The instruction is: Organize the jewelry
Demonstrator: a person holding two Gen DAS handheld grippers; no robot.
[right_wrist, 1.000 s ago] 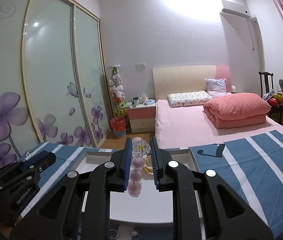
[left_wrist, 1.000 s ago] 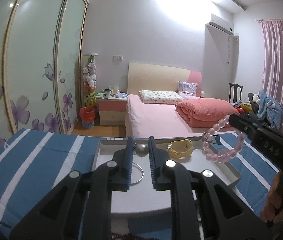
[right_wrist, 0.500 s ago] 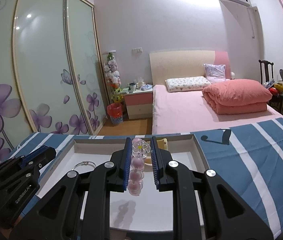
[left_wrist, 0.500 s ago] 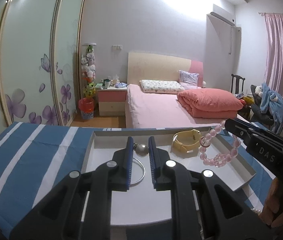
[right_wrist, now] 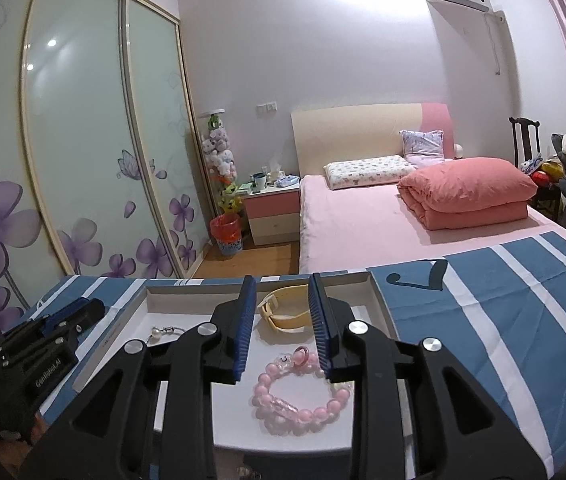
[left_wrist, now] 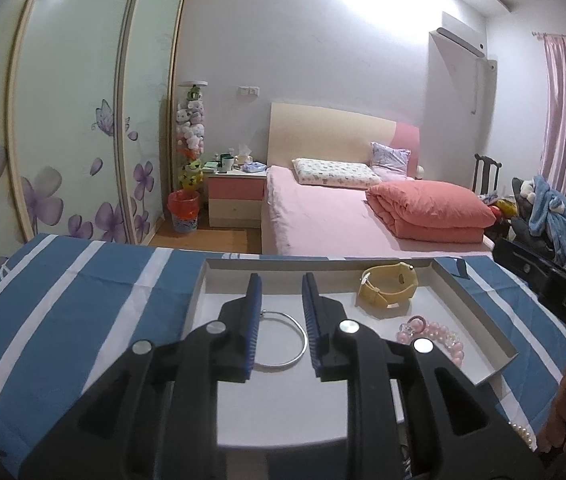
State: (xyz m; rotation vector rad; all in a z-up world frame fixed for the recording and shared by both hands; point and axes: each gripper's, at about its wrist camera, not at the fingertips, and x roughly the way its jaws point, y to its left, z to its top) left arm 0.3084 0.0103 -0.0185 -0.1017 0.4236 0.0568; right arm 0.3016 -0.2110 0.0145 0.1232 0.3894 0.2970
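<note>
Jaws of both grippers [left_wrist: 281,322] [right_wrist: 283,320] were opening, empty; pearl strand [left_wrist: 522,432] showed only in left view, off tray [left_wrist: 479,300].

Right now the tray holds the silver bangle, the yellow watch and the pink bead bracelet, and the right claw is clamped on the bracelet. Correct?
One error: the right claw is not clamped on the pink bead bracelet. In the right wrist view its jaws are opening and the bracelet lies loose on the tray floor. The silver bangle and yellow watch are in the tray as stated.
</note>
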